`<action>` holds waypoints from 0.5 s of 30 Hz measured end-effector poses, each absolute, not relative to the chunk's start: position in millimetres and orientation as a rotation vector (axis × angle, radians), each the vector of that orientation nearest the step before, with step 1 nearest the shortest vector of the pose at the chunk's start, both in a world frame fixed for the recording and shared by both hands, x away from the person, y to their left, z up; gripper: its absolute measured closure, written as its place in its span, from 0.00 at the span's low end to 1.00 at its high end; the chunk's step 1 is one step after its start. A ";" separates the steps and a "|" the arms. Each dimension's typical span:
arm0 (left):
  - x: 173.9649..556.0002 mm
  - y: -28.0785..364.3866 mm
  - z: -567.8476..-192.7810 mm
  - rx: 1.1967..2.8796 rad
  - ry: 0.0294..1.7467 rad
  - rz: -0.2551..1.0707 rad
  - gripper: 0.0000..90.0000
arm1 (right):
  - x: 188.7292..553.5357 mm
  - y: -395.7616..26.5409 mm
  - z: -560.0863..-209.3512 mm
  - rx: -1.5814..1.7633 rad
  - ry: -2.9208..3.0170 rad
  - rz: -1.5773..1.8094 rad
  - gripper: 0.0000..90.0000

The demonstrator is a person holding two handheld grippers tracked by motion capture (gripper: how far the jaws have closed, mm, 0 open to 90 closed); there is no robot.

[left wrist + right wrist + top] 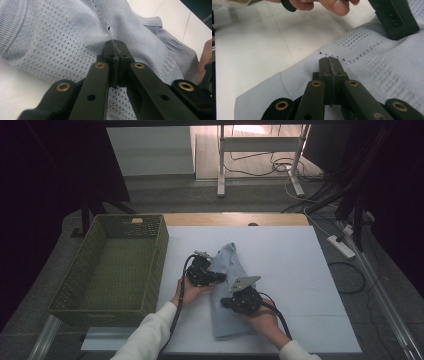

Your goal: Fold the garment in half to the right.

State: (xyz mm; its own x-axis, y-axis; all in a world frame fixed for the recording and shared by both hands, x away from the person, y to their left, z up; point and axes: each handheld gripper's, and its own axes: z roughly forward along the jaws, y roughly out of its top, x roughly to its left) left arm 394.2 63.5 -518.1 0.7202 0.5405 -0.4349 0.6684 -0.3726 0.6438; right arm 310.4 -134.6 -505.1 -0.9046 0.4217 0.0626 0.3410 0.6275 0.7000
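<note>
On the white table [300,270], beside the green woven basket [75,305], the pale-blue knit garment [227,265] is pressed flat by the left gripper [115,43] and right gripper [331,60], jaws pressed together with nothing visibly pinched; folds should be smoothed outward slowly.

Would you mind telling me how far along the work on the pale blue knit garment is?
Done: the pale blue knit garment lies partly folded on the white table. In hand: the left gripper and right gripper, both shut, rest on it. Left: the green woven basket holds nothing.
</note>
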 end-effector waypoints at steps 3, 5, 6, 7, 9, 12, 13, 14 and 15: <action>394.4 64.2 -517.2 2.063 0.923 -0.167 0.99 | 308.4 -135.4 -505.3 0.633 2.740 1.142 1.00; 395.3 66.3 -516.3 2.058 0.945 -0.133 0.99 | 307.6 -135.8 -505.3 0.627 2.744 1.144 1.00; 396.8 67.8 -517.2 2.057 0.952 -0.133 0.99 | 306.8 -135.8 -505.4 0.626 2.748 1.144 1.00; 398.3 68.7 -518.9 2.054 0.962 -0.142 0.99 | 306.3 -135.7 -505.7 0.618 2.749 1.144 1.00; 401.1 70.4 -522.6 2.046 0.976 -0.161 0.99 | 304.7 -135.2 -506.1 0.611 2.754 1.140 1.00; 402.8 69.8 -524.7 2.042 0.984 -0.165 0.99 | 302.8 -135.0 -506.1 0.597 2.766 1.141 1.00; 404.2 68.5 -526.6 2.044 0.986 -0.164 0.99 | 302.3 -135.0 -506.3 0.594 2.769 1.145 1.00; 405.0 67.9 -527.5 2.046 0.987 -0.163 0.99 | 301.7 -135.2 -506.5 0.595 2.769 1.147 1.00; 405.6 67.3 -528.6 2.045 0.989 -0.165 0.99 | 301.1 -135.5 -506.5 0.594 2.771 1.144 1.00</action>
